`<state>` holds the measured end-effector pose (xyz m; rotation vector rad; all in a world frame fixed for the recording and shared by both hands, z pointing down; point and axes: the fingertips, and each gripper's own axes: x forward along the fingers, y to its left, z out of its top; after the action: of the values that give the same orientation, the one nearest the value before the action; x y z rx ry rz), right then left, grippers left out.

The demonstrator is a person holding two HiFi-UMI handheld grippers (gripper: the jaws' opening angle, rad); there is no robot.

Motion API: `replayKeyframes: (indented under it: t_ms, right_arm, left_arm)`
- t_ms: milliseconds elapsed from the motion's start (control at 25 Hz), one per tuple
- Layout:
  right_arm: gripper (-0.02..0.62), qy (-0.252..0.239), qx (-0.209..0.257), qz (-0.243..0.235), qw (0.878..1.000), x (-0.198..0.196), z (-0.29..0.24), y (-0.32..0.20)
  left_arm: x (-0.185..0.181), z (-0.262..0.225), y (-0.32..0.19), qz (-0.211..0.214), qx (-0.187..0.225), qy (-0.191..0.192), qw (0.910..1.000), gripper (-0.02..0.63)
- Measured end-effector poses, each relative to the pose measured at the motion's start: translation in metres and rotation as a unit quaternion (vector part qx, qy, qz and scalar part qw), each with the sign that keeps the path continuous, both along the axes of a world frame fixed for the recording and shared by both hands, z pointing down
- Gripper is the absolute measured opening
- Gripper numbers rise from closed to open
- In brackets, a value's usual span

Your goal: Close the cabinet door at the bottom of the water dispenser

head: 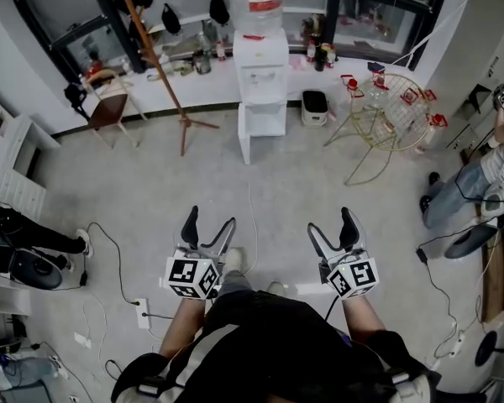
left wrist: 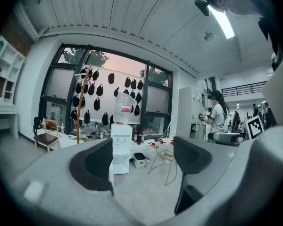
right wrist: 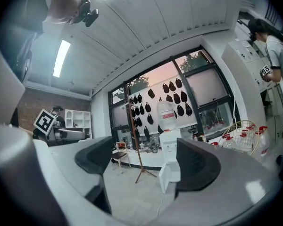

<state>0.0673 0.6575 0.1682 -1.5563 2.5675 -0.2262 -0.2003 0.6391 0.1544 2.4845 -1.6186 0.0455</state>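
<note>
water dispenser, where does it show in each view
head view: water dispenser at top centre, against the window wall.
left gripper view: water dispenser just left of centre, lower half.
right gripper view: water dispenser just right of centre, lower half.
shared landmark: wooden coat stand, to its left in all three.

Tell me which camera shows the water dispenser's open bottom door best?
The head view: the cabinet door stands swung out, unobstructed, beside the open compartment. The right gripper view shows it too, at a jaw's edge; in the left gripper view a jaw hides most of it.
</note>
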Motion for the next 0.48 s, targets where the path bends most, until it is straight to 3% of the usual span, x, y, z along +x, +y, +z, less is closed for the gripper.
replayKeyframes:
  t_ms: [280,480]
  right_arm:
    - [0.399,0.009,-0.013,-0.001,1.000,-0.014,0.015,-0.031]
    - [0.399,0.028,-0.004,0.005,1.000,-0.022,0.010,-0.066]
  left_arm:
    - [-0.005,0.015,-0.032,0.013,-0.004,-0.004,0.9999,0.407]
    - [-0.006,0.019,-0.084,0.030,-0.002,0.011,0.9995,0.410]
